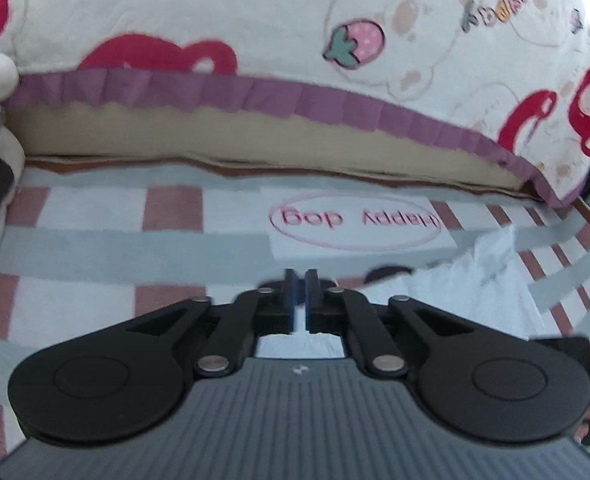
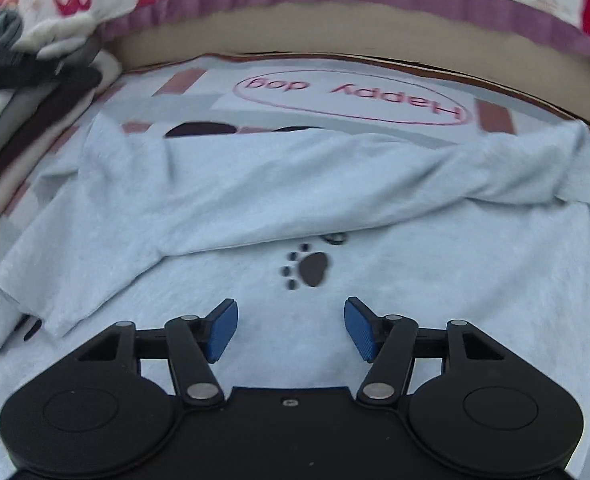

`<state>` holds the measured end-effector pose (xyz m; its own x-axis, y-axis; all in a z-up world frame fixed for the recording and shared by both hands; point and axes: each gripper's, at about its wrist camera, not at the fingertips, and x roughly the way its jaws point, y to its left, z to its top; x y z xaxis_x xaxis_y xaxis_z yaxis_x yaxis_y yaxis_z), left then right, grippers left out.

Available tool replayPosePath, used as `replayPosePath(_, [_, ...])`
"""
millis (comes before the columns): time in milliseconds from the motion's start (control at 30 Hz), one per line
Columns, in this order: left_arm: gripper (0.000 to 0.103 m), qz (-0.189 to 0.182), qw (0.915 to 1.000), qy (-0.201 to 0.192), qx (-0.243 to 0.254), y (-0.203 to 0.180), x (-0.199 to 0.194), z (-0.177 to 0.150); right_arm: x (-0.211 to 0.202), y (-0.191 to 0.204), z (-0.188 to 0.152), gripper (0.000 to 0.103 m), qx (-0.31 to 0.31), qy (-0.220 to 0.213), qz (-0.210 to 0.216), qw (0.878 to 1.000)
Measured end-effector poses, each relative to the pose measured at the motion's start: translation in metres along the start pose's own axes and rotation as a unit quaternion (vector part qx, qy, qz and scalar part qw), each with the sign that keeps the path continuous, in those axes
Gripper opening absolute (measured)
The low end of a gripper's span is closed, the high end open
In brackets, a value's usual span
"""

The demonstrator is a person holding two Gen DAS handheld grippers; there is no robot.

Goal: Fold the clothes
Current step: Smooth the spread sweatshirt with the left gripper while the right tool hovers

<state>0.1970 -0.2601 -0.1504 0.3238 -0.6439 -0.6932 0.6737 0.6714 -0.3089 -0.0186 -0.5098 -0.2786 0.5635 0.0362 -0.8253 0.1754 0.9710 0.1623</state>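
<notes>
**Mid-fold: top edge of the shirt turned down, both claws free**

Left wrist view: the left gripper (image 1: 299,300) sits at six o'clock, its jaws drawn almost together with only a thin slit between the blue pads; nothing visible is pinched in that slit. Beneath and beyond it lies the checked sheet (image 1: 95,240) in pink, grey and white, with a "Happy dog" label (image 1: 355,220) toward twelve o'clock; the pale blue shirt (image 1: 475,276) shows only as a rumpled corner at three to four o'clock, apart from the jaws; a quilt (image 1: 255,20) with a purple frill fills the top of the frame.

Right wrist view: the right gripper (image 2: 291,330) hangs at six o'clock with its jaws spread wide and nothing between them, low over the shirt (image 2: 415,300), which covers the middle of the frame; a paw print (image 2: 309,266) sits just past the fingertips toward twelve o'clock; the far part of the cloth is turned down toward the camera in a thick, wrinkled band (image 2: 295,196) from nine to three o'clock. A stack of folded clothes (image 2: 35,128) rests at ten o'clock.

Judgement: one fold looks laid and let go, and the next is still to make; that calls for each claw to take an edge or corner, probably the loose sleeve end at eight o'clock, pinching cloth only and not the sheet below.
</notes>
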Motion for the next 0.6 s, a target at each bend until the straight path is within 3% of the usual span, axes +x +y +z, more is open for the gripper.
replayPosePath(33, [0.017, -0.002, 0.9999, 0.015, -0.002, 0.003, 0.003, -0.008, -0.002, -0.003, -0.001, 0.064, -0.002, -0.001, -0.003, 1.0])
replayPosePath(100, [0.042, 0.046, 0.9974, 0.056, 0.006, 0.007, 0.015, -0.018, -0.004, -0.005, -0.005, 0.064, -0.008, -0.003, -0.009, 1.0])
replayPosePath(167, [0.041, 0.127, 0.9894, 0.069, 0.015, 0.008, 0.022, -0.024, -0.004, -0.005, -0.008, 0.064, -0.013, -0.005, -0.013, 1.0])
replayPosePath(233, [0.042, 0.112, 0.9913, 0.069, -0.007, 0.016, 0.024, -0.03, -0.004, 0.002, -0.008, 0.064, -0.021, -0.012, 0.001, 1.0])
replayPosePath(333, [0.044, 0.03, 0.9921, 0.07, -0.099, 0.036, 0.023, -0.043, 0.004, 0.017, -0.003, 0.064, -0.034, -0.006, 0.054, 0.998])
replayPosePath(433, [0.04, -0.039, 0.9901, 0.072, -0.114, 0.034, 0.021, -0.058, 0.011, 0.041, 0.0, 0.065, -0.054, 0.001, 0.096, 0.994])
replayPosePath(500, [0.009, -0.067, 0.9903, 0.068, -0.102, 0.025, 0.025, -0.06, 0.015, 0.057, 0.0, 0.067, -0.065, 0.004, 0.122, 0.99])
replayPosePath(600, [0.006, -0.054, 0.9947, 0.058, -0.066, 0.009, 0.027, -0.056, 0.022, 0.081, 0.001, 0.071, -0.101, -0.001, 0.126, 0.987])
